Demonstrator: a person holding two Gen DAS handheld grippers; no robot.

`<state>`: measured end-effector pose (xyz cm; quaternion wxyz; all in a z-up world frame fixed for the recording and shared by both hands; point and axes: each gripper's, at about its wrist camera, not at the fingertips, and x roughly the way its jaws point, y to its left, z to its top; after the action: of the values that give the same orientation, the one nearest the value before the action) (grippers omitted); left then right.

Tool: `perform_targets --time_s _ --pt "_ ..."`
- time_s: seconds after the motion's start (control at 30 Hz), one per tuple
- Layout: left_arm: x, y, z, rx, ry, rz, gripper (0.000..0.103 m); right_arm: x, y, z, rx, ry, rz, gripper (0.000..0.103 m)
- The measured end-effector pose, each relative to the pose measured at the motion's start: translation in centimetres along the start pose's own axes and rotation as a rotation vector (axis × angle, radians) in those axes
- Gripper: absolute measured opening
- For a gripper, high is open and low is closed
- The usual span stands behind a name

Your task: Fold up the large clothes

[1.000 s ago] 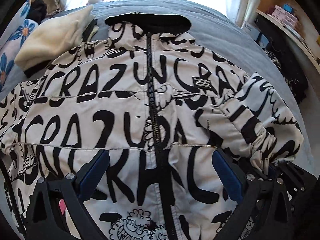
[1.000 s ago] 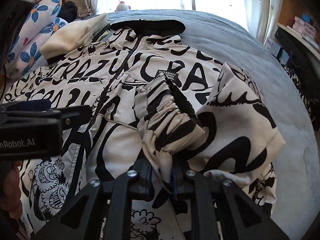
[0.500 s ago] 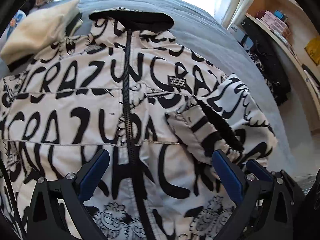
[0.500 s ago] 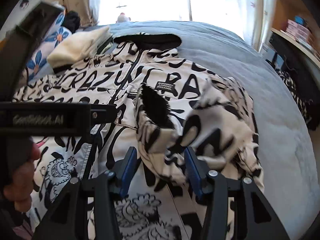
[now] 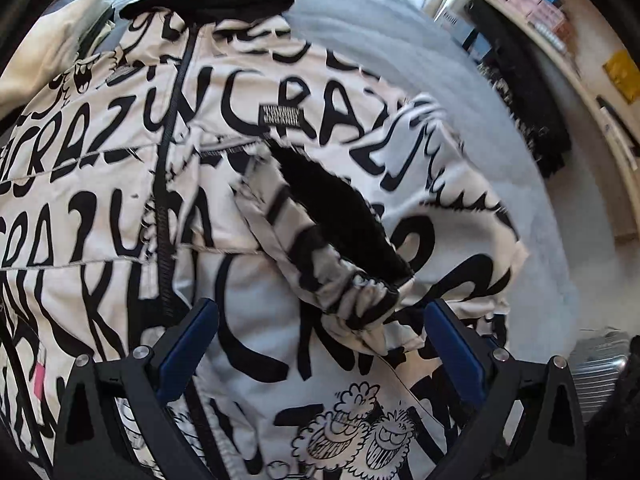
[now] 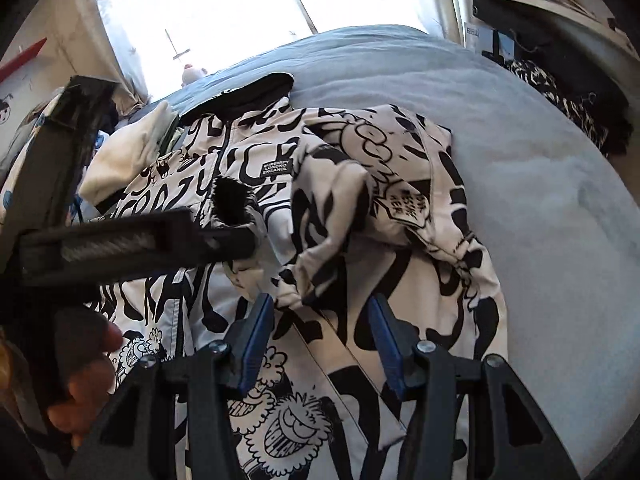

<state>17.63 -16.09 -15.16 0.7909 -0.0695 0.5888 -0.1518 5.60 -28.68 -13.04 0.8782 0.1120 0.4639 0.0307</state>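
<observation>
A cream jacket [image 5: 120,200] with black lettering lies zipped, front up, on a grey bed [image 5: 552,240]. Its sleeve [image 6: 380,184] is folded across the chest, and the cuff [image 5: 340,224] shows its black lining. My left gripper [image 5: 320,312] hovers open over the jacket's lower front, the cuff lying just beyond its blue pads [image 5: 188,344]. My right gripper [image 6: 320,304] is open with nothing pressed between its pads; the crumpled sleeve fabric lies just ahead of them. The left gripper's black body [image 6: 120,240] crosses the right wrist view, held by a hand [image 6: 80,396].
A cream garment [image 6: 128,160] lies by the jacket's far shoulder. Bare grey bedding [image 6: 540,168] stretches to the right of the jacket. Dark patterned clothes [image 6: 560,100] and wooden shelves [image 5: 560,40] stand past the bed's right edge. A bright window [image 6: 200,8] is behind.
My right gripper opened and let go of the sleeve cuff, then drew back and rolled. The sleeve now rests across the jacket's front. My left gripper swung right, toward the cuff.
</observation>
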Motion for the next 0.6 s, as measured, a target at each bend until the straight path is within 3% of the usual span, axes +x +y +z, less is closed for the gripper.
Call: perform_targets --time_s 0.17,0.2,0.27,0.3,0.4,0.6 --pt "2.9 -0.7 0.5 -0.042 0.032 0.169 0.102 0.3 0.1 -0.4 -0.005 0.010 -0.006 0.050" --pt "2.8 -0.3 0.5 -0.066 0.011 0.176 0.094 0.2 0.1 -0.6 -0.006 0.008 -0.008 0.050" --pt "2.2 0.0 0.8 -0.074 -0.025 0.121 0.054 0.0 -0.2 -0.7 -0.006 0.001 -0.018 0.050" --pt "1.9 0.1 0.9 -0.068 -0.032 0.103 0.021 -0.1 -0.3 -0.7 -0.005 -0.001 -0.021 0.050" --pt "0.1 0.2 2.3 -0.004 -0.080 0.099 0.015 -0.2 -0.8 -0.5 0.008 0.000 -0.020 0.050" --pt "-6.9 3.2 5.1 0.068 -0.350 0.150 0.014 -1.5 -0.8 0.4 0.007 -0.046 -0.025 0.050"
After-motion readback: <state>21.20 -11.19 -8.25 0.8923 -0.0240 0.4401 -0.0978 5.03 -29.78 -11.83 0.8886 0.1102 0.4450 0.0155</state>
